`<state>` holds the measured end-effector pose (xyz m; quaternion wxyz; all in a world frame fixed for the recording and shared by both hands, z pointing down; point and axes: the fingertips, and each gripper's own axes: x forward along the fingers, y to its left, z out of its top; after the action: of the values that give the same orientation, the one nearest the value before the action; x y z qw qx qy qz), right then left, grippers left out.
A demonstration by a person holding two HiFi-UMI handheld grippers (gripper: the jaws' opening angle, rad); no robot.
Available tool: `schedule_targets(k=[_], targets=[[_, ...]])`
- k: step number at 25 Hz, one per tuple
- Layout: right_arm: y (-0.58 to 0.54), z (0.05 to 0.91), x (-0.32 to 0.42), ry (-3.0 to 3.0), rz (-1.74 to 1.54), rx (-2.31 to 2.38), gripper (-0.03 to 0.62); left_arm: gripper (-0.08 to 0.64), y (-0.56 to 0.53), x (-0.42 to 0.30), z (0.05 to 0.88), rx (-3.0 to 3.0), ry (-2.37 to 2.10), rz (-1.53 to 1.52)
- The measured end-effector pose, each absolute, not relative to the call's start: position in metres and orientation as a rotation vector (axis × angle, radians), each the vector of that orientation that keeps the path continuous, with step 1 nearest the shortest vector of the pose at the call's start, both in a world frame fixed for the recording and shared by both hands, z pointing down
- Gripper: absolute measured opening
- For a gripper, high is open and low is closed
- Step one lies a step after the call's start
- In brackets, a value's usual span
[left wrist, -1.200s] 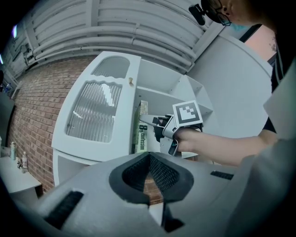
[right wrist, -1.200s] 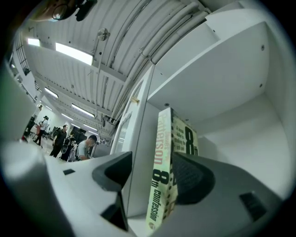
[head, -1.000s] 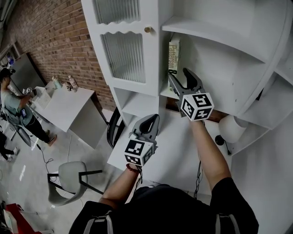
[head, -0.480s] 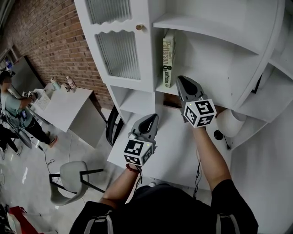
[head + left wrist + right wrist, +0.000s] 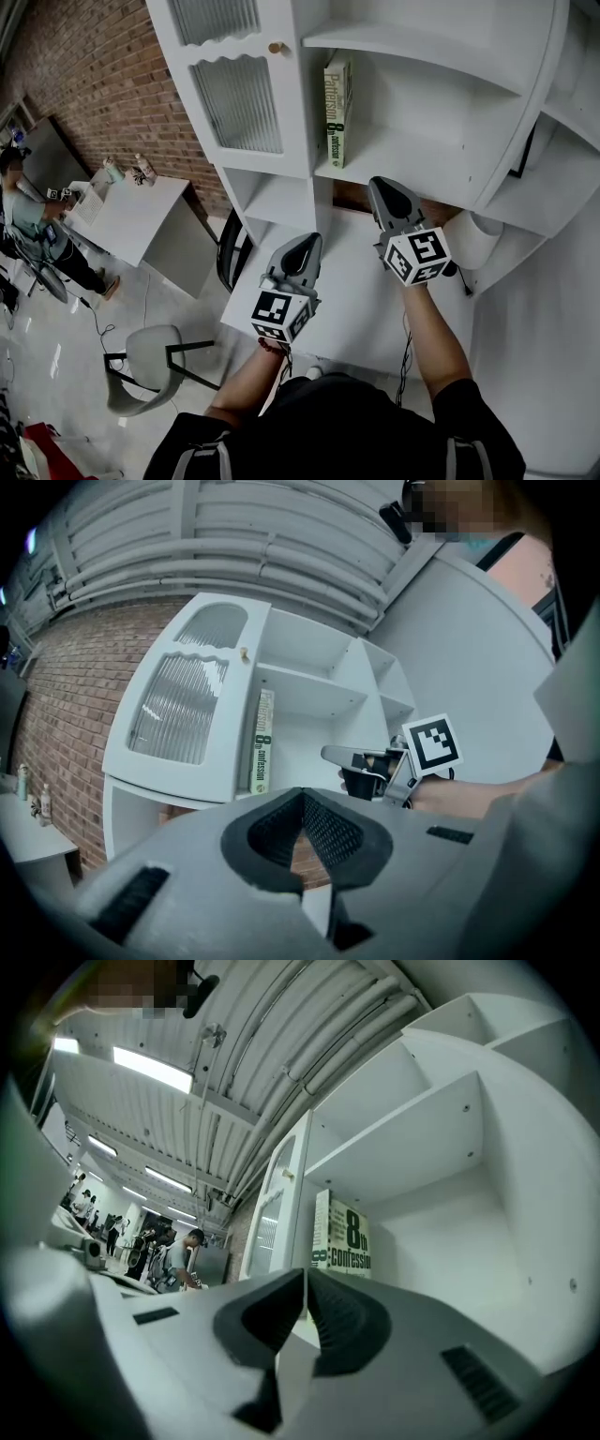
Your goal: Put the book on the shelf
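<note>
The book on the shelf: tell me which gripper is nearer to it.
Right. The right gripper sits just below the front edge of the shelf, slightly right of the upright book. The left gripper hangs lower over the desk, farther from it.

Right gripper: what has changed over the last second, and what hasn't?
The right gripper, open at the book a second ago, has shut empty and drawn back from the shelf toward the person. The book stays upright against the shelf's left wall. The left gripper stays shut over the desk.
</note>
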<state>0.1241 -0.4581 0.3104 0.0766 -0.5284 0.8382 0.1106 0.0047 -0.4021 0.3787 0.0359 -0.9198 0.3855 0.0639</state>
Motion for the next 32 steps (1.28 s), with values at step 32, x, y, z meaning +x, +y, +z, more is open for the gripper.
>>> schedule_targets(k=[32], targets=[[-0.337, 0.420, 0.130, 2.618, 0.191, -1.686, 0.034, 0.018, -0.342, 0.032, 0.427, -2.911, 1.116, 0.125]])
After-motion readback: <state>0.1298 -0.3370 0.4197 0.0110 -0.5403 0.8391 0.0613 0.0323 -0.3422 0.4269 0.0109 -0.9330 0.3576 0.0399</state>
